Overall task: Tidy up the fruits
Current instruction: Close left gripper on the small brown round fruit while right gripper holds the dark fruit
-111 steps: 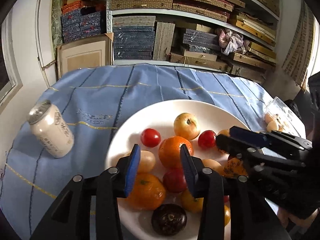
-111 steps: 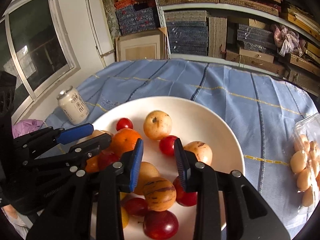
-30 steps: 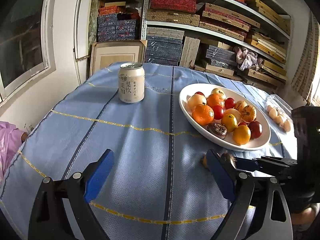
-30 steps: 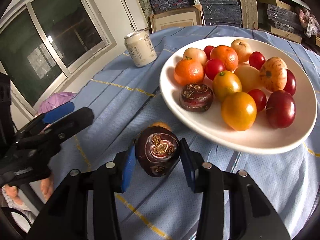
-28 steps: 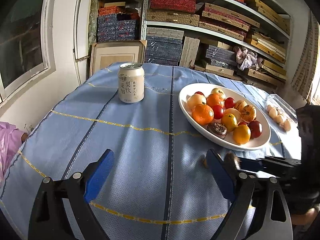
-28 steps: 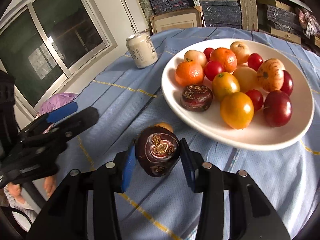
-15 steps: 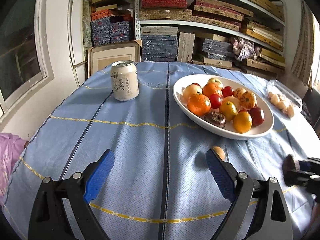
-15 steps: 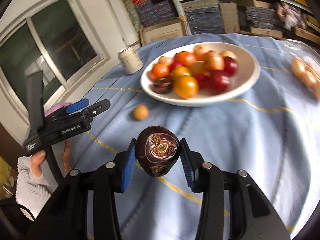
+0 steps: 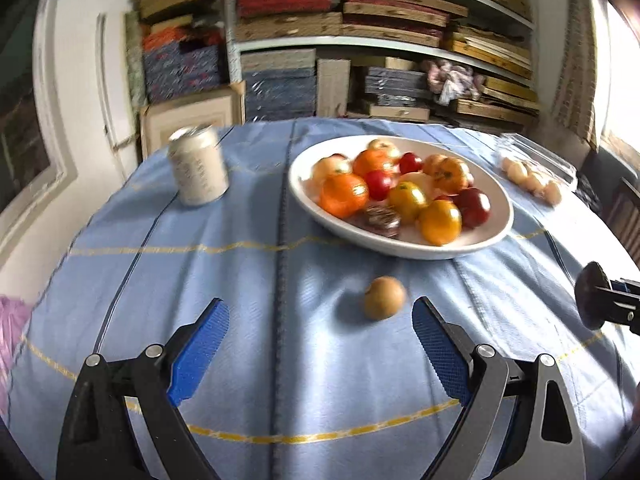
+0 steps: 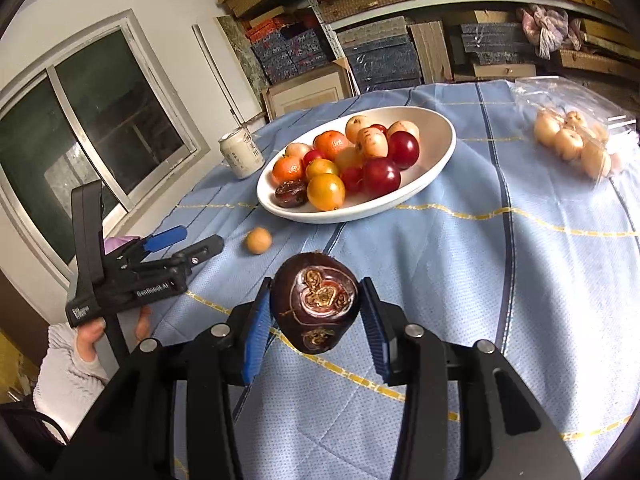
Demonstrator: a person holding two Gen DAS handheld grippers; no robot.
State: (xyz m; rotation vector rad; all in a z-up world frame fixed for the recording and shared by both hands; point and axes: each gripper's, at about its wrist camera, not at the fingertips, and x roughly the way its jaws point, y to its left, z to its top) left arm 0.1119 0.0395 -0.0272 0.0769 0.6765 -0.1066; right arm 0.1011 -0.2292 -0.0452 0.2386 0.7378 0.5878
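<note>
My R gripper clamps dark fruit, well short of plate. L gripper wide open, empty; tan fruit lies just ahead, between jaws and plate, so L is nearer.

Woven pale-blue cloth tablecloth: matt, quilted texture. Oval white ceramic plate: glossy glaze. Dark purple round fruit: smooth, shiny skin. Cream metal drink can: satin finish. Clear plastic bag: crinkled, glossy.

I see a dark purple fruit pinched between my right fingers; a small tan fruit lies near the heaped white plate.
</note>
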